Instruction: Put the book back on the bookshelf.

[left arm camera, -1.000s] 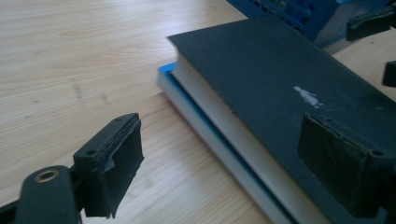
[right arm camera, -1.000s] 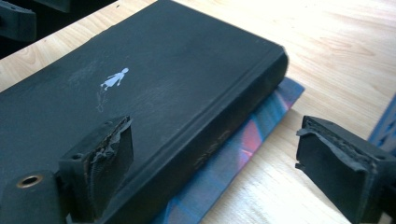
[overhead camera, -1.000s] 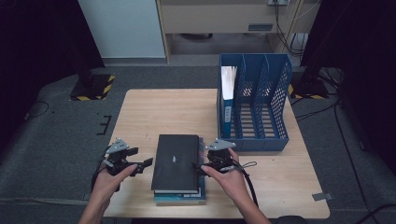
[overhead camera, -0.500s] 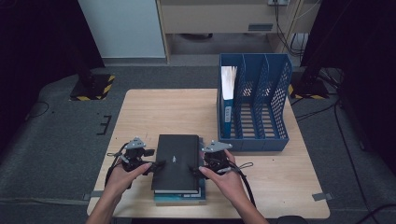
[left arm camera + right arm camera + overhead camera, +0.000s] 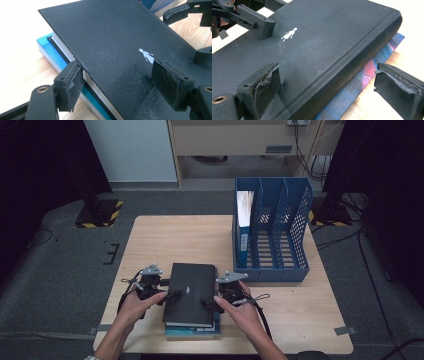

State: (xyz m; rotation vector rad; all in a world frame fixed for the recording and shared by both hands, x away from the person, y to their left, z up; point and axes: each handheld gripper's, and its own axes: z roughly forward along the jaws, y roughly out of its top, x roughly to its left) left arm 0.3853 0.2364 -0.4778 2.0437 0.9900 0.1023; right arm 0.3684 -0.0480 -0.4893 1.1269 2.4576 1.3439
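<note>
A black hardcover book lies on a thinner blue book near the front edge of the wooden table. My left gripper is at its left edge and open. In the left gripper view, one pad touches the page edge, the other rests on the cover. These jaws have just been closing around that edge. My right gripper straddles the spine side, open. One pad sits on the cover, the other hangs clear beside the spine over the blue book. Its jaws have just been opening.
A blue mesh file rack stands at the table's back right, with a white and blue folder upright in its left slot. Bare tabletop lies behind the books. Black and yellow stand bases sit on the floor beyond.
My left hand has moved right, bringing its gripper from beside the book onto the book's left edge. The right gripper has stayed at the spine side.
</note>
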